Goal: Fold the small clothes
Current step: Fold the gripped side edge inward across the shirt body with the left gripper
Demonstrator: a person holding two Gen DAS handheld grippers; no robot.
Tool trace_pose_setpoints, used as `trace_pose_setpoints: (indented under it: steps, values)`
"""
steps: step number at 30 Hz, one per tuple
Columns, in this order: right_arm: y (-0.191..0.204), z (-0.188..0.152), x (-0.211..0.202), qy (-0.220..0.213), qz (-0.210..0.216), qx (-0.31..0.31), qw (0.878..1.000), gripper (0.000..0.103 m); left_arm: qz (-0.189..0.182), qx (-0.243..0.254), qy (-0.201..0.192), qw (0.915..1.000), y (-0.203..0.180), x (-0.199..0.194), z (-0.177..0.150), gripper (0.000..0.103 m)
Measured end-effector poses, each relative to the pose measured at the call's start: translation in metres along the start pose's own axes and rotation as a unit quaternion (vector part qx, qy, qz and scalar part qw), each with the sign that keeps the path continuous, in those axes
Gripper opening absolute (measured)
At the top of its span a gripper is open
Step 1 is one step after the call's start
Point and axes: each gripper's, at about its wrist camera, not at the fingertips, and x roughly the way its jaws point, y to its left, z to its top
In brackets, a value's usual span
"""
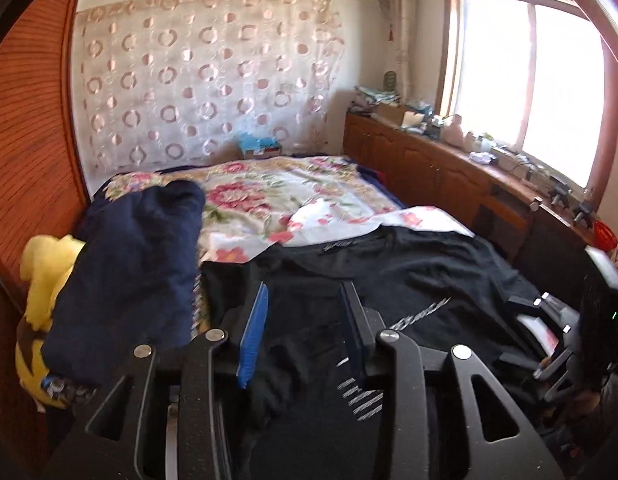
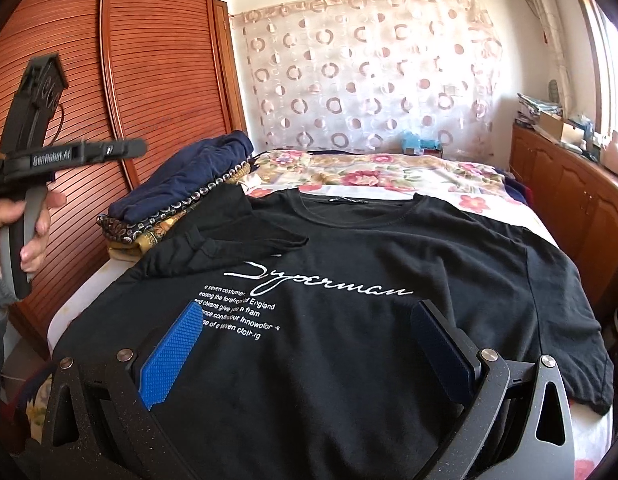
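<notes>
A black T-shirt (image 2: 389, 264) with white lettering lies spread face up on the bed, its left sleeve (image 2: 237, 232) folded inward onto the chest. It also shows in the left wrist view (image 1: 409, 280). My right gripper (image 2: 309, 336) is open and empty, low over the shirt's lower front. My left gripper (image 1: 305, 328) is open and empty above the shirt's left side; the right wrist view shows it held up in a hand (image 2: 33, 168) at the left.
A stack of folded clothes topped by a navy garment (image 2: 189, 176) sits left of the shirt. A floral bedspread (image 2: 369, 176) covers the bed. A wooden wardrobe (image 2: 129, 80) stands at the left, a cluttered wooden cabinet (image 1: 449, 168) at the right. A yellow plush toy (image 1: 45, 280) lies by the stack.
</notes>
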Motion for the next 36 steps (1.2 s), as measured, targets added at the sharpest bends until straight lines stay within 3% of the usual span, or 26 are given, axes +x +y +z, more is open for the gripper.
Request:
trace_pose_setpoints:
  steps: [8, 12, 16, 19, 21, 23, 31, 36]
  values:
    - [-0.007, 0.016, 0.016, 0.007, 0.013, -0.023, 1.0, 0.1, 0.025, -0.036, 0.052, 0.9977, 0.026, 0.013, -0.062, 0.037]
    - [-0.014, 0.02, 0.027, 0.021, 0.015, -0.026, 0.999, 0.1, 0.033, -0.035, 0.064, 0.9968, 0.022, 0.026, -0.072, 0.038]
    - [-0.015, 0.019, 0.031, 0.037, 0.019, -0.031, 0.999, 0.1, 0.044, -0.027, 0.055, 0.9972, 0.014, 0.034, -0.065, 0.037]
    - [-0.014, 0.018, 0.036, 0.052, 0.038, -0.033, 0.997, 0.091, 0.018, -0.022, 0.059, 0.9978, 0.006, 0.044, -0.057, 0.037]
    - [-0.013, 0.019, 0.038, 0.061, 0.054, -0.034, 0.996, 0.08, 0.016, -0.015, 0.075, 0.997, 0.003, 0.056, -0.053, 0.031]
    - [-0.012, 0.018, 0.037, 0.067, 0.065, -0.037, 0.995, 0.076, 0.023, -0.004, 0.087, 0.9959, 0.001, 0.067, -0.049, 0.031]
    - [-0.015, 0.007, 0.026, 0.074, 0.073, -0.044, 0.994, 0.076, 0.063, 0.004, 0.144, 0.9877, 0.007, 0.112, -0.045, 0.031]
    - [-0.022, 0.004, 0.022, 0.076, 0.072, -0.038, 0.994, 0.076, 0.083, 0.006, 0.155, 0.9845, 0.009, 0.122, -0.051, 0.031]
